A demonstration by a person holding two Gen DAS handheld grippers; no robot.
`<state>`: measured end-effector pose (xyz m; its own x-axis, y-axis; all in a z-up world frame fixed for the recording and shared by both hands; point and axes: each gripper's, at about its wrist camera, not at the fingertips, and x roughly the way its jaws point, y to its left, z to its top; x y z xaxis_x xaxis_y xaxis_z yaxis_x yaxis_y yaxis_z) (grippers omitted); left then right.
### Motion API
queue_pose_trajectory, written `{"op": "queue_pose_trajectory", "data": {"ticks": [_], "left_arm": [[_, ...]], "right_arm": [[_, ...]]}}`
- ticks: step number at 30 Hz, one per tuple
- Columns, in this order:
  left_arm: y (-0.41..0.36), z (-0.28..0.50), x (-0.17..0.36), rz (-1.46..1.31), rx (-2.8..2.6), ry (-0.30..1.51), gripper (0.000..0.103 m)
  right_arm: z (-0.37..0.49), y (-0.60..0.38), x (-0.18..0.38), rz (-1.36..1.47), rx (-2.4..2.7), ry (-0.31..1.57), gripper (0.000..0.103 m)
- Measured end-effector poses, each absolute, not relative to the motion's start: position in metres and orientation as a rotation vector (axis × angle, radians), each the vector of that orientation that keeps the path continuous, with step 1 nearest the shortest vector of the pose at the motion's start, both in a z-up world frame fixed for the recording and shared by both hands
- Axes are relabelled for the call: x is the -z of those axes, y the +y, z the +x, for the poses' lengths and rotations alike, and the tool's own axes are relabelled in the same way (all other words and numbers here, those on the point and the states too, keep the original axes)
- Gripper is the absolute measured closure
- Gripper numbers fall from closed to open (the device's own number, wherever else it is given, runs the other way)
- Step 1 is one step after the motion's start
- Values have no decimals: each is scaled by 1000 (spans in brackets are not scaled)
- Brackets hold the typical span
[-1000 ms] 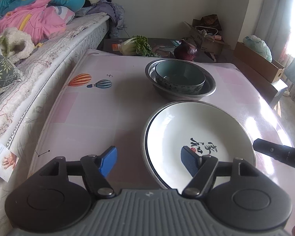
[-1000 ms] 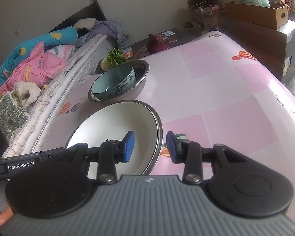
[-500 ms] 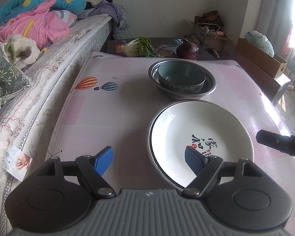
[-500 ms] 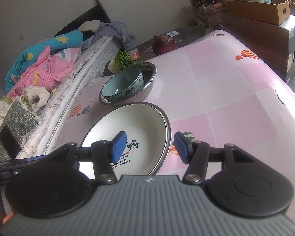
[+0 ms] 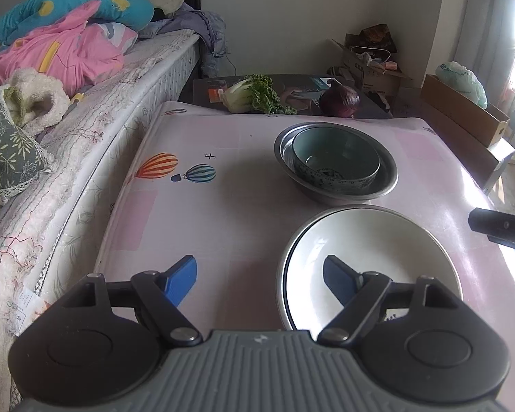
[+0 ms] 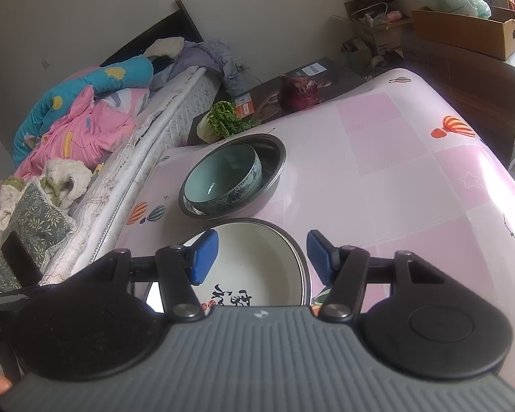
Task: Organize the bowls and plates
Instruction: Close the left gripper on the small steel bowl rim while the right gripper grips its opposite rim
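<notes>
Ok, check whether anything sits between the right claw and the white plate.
Nothing visible does. The right claw hangs open right over the white plate, its rim between the pads. The ceramic bowl in the steel basin lies beyond.

The tabletop (image 5: 243,213) wears a glossy pink plastic cover. A glazed ceramic bowl (image 5: 336,161) sits in a dull steel basin (image 5: 388,175). The white plate (image 5: 370,250) is smooth, shiny ceramic.

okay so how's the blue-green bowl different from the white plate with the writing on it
The blue-green bowl is deep with steep walls; the white plate is wide and shallow. The bowl has a blue pattern outside and a plain teal inside; the plate is white with black characters and a dark rim line. The bowl sits farther back, nested in a metal basin; the plate lies nearer. Both are round, upright and empty.
</notes>
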<state>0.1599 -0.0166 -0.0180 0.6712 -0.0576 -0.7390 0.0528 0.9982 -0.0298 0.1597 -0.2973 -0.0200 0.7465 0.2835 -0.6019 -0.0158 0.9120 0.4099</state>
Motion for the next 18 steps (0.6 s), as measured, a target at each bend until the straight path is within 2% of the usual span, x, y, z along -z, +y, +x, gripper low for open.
{"op": "queue_pose_trajectory", "data": {"ticks": [4, 10, 14, 18], "left_arm": [[-2, 192, 20, -62, 73, 826, 23], [8, 245, 25, -123, 96, 828, 37], [3, 278, 33, -128, 130, 851, 46], [-5, 301, 42, -126, 146, 874, 49]], "right_arm": [[186, -298, 15, 374, -185, 700, 46], [242, -298, 19, 378, -219, 729, 49], [280, -298, 29, 406, -233, 768, 55], [312, -299, 46, 454, -230, 815, 61]]}}
